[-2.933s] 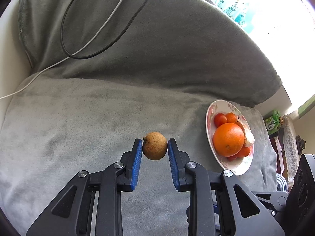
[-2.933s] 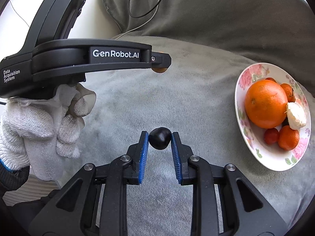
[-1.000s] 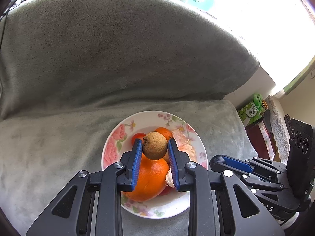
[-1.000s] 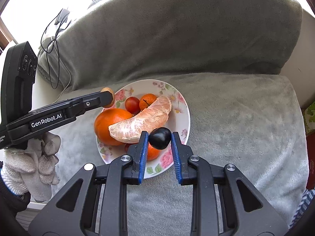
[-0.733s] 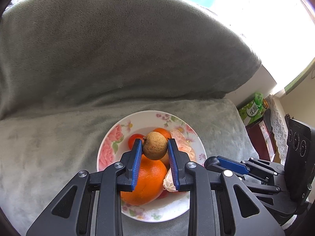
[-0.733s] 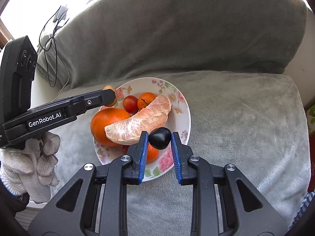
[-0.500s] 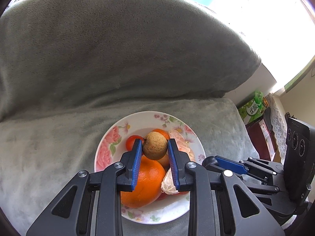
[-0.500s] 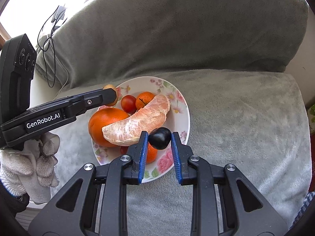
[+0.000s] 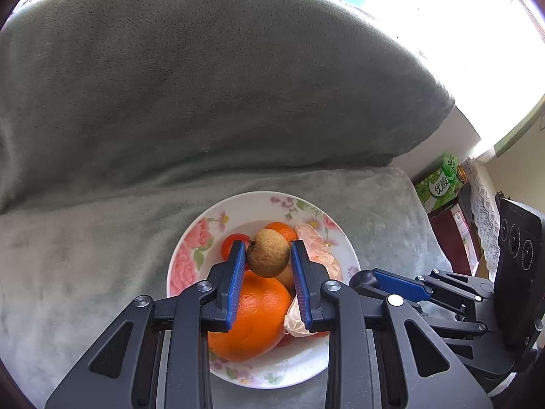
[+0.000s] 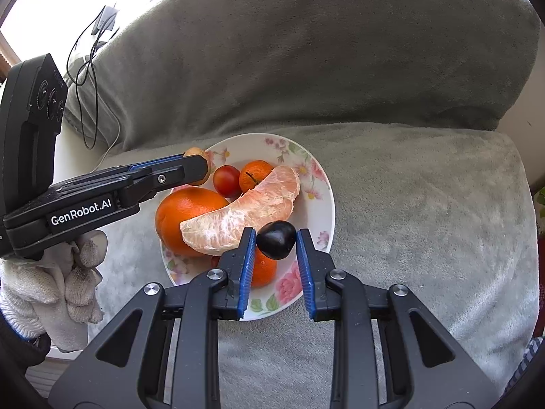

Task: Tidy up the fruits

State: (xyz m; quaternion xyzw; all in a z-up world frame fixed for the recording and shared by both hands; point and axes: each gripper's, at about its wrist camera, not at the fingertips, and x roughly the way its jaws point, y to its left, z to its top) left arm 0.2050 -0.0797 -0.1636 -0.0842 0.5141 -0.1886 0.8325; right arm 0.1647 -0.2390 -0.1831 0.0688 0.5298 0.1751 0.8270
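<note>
1. A floral plate (image 10: 316,170) sat on a grey plush sofa cushion (image 10: 425,204), holding a large orange (image 10: 184,211), a peeled pomelo segment (image 10: 245,214), a mandarin (image 10: 253,173) and a cherry tomato (image 10: 226,180).
2. The left gripper (image 9: 267,260) pinched a small brown, rough-skinned fruit (image 9: 268,252), perhaps a longan, above the plate's fruit pile.
3. The right gripper (image 10: 276,242) pinched a small dark plum-like fruit (image 10: 276,239) over the plate's near right side.
4. Both fruits appeared poised for placing. The next move likely called for lowering each toward a free spot and spreading the jaws gently, so neither round fruit rolled off.
</note>
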